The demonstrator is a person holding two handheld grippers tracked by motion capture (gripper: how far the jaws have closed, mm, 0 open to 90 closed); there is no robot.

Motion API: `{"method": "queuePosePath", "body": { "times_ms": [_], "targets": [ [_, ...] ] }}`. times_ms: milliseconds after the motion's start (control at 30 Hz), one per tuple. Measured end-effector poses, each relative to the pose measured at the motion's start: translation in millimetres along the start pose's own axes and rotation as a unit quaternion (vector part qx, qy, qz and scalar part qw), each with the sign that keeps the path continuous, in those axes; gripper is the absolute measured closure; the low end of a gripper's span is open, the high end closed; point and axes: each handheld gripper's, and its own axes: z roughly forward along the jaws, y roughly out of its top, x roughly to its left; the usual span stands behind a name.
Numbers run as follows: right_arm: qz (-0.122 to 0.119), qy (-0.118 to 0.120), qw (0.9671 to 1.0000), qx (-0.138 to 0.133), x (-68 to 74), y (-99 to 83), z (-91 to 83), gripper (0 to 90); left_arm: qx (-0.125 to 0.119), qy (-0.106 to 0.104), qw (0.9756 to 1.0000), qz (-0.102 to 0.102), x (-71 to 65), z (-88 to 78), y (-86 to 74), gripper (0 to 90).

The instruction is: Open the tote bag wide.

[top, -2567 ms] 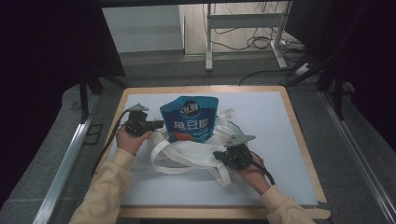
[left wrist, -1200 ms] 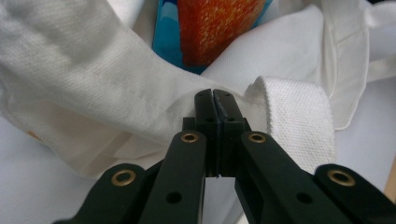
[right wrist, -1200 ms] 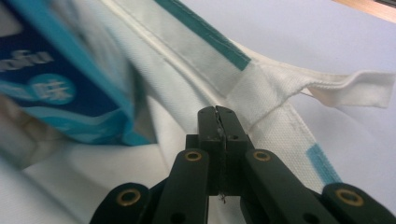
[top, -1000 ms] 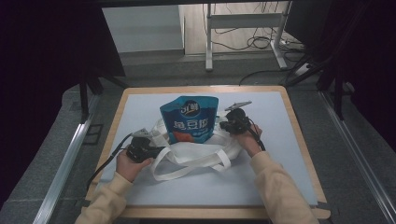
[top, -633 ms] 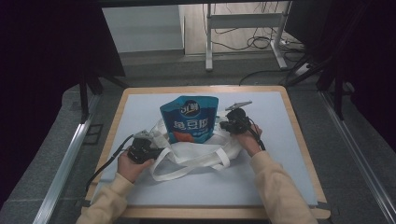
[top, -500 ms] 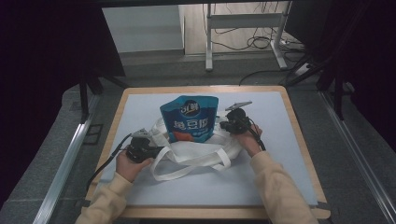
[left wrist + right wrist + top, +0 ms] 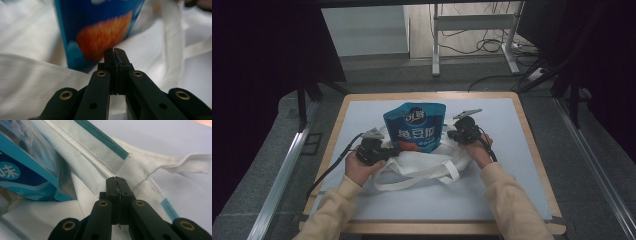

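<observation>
We clamp both grippers, left (image 7: 388, 150) and right (image 7: 451, 134), on the white tote bag (image 7: 424, 162) (fingers pressed together), blue snack pouch (image 7: 414, 126) inside.

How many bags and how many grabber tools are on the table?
Blue snack pouch: 1
White cloth bag: 1
Grabber tools: 2, the left gripper and the right gripper
Total: 4

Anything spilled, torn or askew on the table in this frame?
Nothing stands out. The blue snack pouch lies partly inside the white tote bag, intact, with no spill. The bag is rumpled and its handle loops loosely toward the person, as expected mid-packing.
</observation>
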Motion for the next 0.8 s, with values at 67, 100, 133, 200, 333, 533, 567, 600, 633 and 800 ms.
{"method": "queuePosePath", "body": {
  "times_ms": [67, 100, 133, 200, 333, 533, 567, 600, 633, 800],
  "targets": [
    [0.0, 0.001, 1.0, 0.0, -0.5, -0.2, -0.3, 88.9, 0.011, -0.001, 0.9999, -0.006, 1.9, 3.6, -3.3, 90.0],
    [0.0, 0.003, 1.0, 0.0, -0.7, -0.3, -0.2, 88.9, 0.014, 0.001, 0.9999, -0.009, 3.7, 3.2, -7.8, 90.0],
    [0.0, 0.003, 1.0, 0.0, -0.9, -0.3, -0.2, 88.9, 0.017, 0.0, 0.9998, -0.01, 4.2, 3.2, -10.7, 90.0],
    [0.002, 0.004, 1.0, 0.001, -1.2, -0.2, -0.2, 88.9, 0.021, -0.002, 0.9997, -0.014, 4.9, 4.0, -17.4, 90.0],
    [0.003, 0.002, 1.0, 0.0, -1.5, 0.0, 0.5, 89.0, 0.018, -0.008, 0.9996, -0.02, 5.6, 4.0, -21.3, 90.0],
    [0.004, 0.004, 1.0, -0.003, -1.4, 0.0, -0.6, 88.9, 0.004, -0.005, 0.9999, -0.014, 3.8, 3.0, -21.7, 90.0],
    [0.006, 0.008, 0.9999, -0.007, -1.2, 0.0, -2.2, 88.9, -0.008, -0.007, 0.9999, -0.012, 2.8, -0.2, -21.1, 90.0],
    [0.007, 0.012, 0.9998, -0.014, -1.0, -0.1, -4.6, 88.9, -0.019, -0.008, 0.9997, -0.011, 1.7, -4.2, -20.0, 90.0],
    [0.007, 0.016, 0.9996, -0.022, -0.2, 0.1, -8.3, 88.9, -0.031, -0.006, 0.9995, -0.008, 0.5, -8.9, -18.7, 90.0],
    [0.0, 0.032, 0.9976, -0.062, 4.8, -0.6, -33.7, 88.9, -0.078, 0.004, 0.9969, -0.002, -3.9, -32.2, -15.3, 90.0]
  ]
}}
